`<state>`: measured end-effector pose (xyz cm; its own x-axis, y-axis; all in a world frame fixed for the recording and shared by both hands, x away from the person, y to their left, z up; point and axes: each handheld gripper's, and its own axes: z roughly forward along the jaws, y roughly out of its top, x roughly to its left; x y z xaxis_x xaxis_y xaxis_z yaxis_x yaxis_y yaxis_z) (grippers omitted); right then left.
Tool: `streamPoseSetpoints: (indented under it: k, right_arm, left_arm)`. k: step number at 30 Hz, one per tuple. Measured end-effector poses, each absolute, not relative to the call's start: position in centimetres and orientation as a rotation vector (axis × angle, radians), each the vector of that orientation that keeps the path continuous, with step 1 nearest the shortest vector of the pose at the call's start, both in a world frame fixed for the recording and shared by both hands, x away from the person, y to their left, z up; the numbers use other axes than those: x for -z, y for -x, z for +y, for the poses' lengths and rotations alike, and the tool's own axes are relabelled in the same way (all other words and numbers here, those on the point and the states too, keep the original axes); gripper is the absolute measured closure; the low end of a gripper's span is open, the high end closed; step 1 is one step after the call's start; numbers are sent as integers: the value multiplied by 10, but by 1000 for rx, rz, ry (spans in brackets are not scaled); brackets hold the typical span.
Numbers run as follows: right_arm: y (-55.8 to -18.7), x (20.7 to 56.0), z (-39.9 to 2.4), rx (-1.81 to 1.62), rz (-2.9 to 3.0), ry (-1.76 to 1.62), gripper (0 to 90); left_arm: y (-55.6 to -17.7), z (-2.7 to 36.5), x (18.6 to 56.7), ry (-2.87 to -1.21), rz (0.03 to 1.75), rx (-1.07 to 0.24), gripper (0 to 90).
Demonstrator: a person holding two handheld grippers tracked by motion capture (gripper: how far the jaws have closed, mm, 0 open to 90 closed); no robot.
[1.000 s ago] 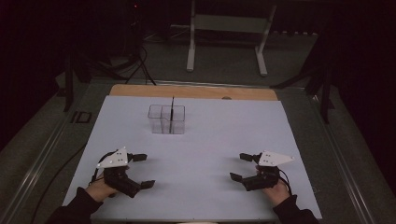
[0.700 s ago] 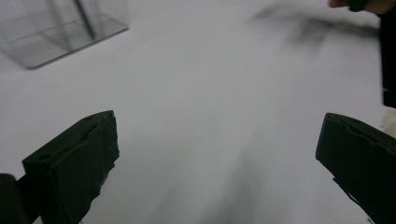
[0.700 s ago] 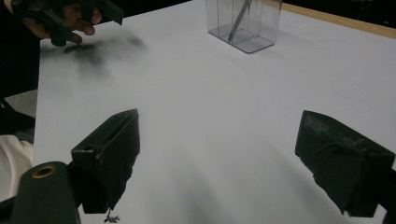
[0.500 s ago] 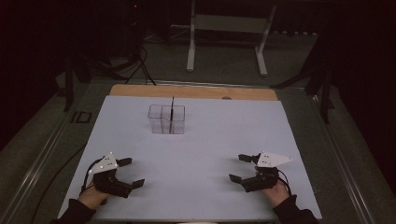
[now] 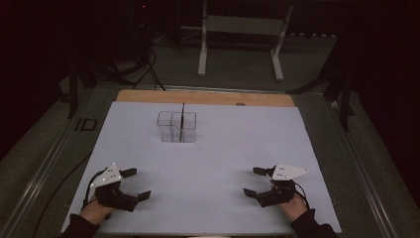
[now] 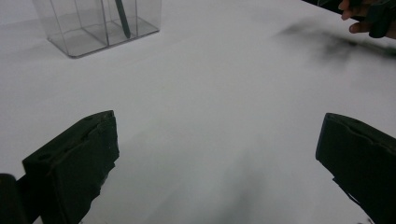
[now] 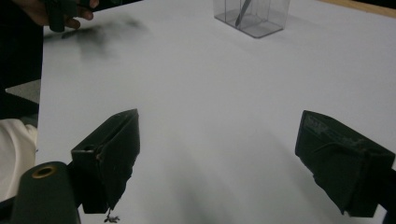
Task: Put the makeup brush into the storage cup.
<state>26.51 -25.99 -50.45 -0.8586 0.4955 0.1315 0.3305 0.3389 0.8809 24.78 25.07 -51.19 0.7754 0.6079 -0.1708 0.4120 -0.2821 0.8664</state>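
Near the front edge of the white table (image 5: 208,163) we held the left gripper (image 5: 133,184) and the right gripper (image 5: 256,181), each low over the sheet and well apart from the other, one at the near left and one at the near right. Both had their jaws spread wide and nothing between them, which we judged a ready stance before any reach. The clear divided container (image 5: 177,126) stood toward the far middle of the sheet, well away from both grippers, with a dark pen (image 5: 183,119) upright in its right compartment, leaning on the divider. We judged that placing it centrally left it equally reachable from either side.
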Motion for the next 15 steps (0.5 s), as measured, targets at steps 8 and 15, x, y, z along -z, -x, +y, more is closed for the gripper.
streamPoseSetpoints:
  k: [8, 15]
  right_arm:
    - [-266, 510, -261, -1546, 2451, -779, 140]
    - [-266, 510, -261, -1549, 2456, -771, 140]
  left_arm:
    - [-248, 251, 512, -1907, 769, -224, 6]
    - [-248, 250, 512, -1907, 765, -221, 6]
